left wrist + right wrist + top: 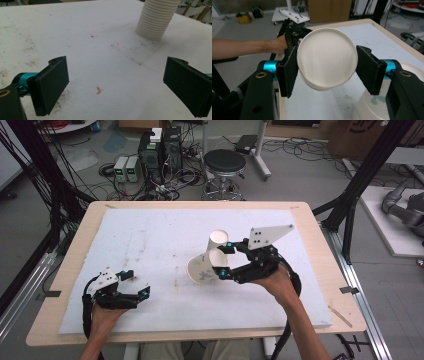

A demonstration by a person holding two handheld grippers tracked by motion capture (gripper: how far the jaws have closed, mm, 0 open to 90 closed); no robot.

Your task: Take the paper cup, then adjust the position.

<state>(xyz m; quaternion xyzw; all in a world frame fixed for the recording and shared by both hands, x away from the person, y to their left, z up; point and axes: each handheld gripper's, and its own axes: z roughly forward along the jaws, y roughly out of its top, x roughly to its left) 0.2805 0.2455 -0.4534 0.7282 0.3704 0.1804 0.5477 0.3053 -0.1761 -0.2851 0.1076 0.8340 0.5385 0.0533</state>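
Observation:
My right gripper is shut on a white paper cup, its pads pressing the cup's sides near the base. The round base faces the right gripper view's camera. Just below and beside it, a stack of paper cups with a green print stands on the white foam board. My left gripper rests open at the board's near left corner with nothing between its jaws. It also appears far off in the right gripper view as the left gripper, held in a hand.
The board covers most of a wooden table. A tiny orange scrap lies on the board in front of the left jaws. Beyond the table stand a black stool, computer boxes with cables, and black frame posts.

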